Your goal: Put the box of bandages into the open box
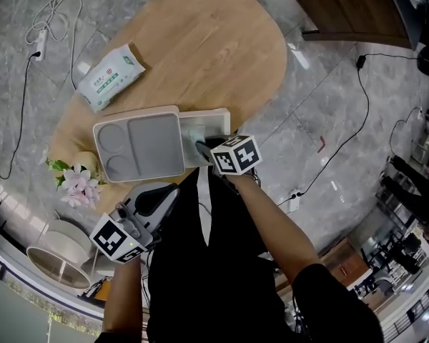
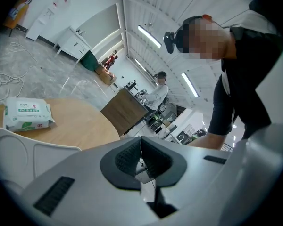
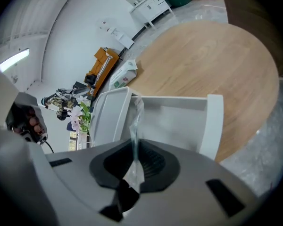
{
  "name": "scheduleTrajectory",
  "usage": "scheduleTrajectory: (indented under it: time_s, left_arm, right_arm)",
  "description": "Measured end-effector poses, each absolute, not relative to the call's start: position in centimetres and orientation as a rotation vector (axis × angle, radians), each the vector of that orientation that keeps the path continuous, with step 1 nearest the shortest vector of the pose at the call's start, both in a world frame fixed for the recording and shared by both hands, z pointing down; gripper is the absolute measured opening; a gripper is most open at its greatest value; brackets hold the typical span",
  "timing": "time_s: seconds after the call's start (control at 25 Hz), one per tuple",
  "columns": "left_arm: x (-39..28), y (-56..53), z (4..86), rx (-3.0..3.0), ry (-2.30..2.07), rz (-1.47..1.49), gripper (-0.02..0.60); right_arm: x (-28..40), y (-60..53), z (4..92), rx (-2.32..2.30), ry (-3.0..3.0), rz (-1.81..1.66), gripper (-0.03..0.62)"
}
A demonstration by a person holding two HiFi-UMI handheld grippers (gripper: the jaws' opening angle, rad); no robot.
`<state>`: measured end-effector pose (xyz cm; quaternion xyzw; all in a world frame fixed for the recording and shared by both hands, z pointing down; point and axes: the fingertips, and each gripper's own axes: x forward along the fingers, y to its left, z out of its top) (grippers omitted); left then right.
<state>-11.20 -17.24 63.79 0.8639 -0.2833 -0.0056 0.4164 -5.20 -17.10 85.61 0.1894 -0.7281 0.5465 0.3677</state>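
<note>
Presently, head view: right tongs [image 1: 200, 148] above open box [image 1: 218, 113], surface's [image 1: 200, 41] near edge. Left gripper view: left tongs [image 2: 141, 157] closed, empty. Right gripper view: bandage packet [image 3: 134, 126] pinched by one edge over box; may slip onto lid [image 3: 108, 112].

Right arm out, right gripper [image 1: 202, 149] over the open box [image 1: 209, 113], jaws pinching a thin clear packet [image 3: 134, 126]; left gripper [image 1: 170, 191] held back from it, jaws together, empty.
</note>
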Motion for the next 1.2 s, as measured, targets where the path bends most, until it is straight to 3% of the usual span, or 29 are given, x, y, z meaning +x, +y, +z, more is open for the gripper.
scheduleTrajectory:
  time_s: [0.48,0.72,1.2]
  left_arm:
    - [-10.9,-16.2,63.7,2.174,-0.69,-0.022,0.017]
    - [-10.9,-16.1,64.0,2.178,-0.681,-0.014,0.017]
    - [-10.5,-15.5,63.9,2.188,-0.665,-0.004,0.017]
  right_arm:
    - [-6.1,-16.2,87.4,0.477,-1.829,1.213,0.038]
    - [-6.1,-16.5,87.5,0.485,-1.826,1.092,0.104]
    - [-3.0,-17.2,87.4,0.462,-1.769,0.728,0.138]
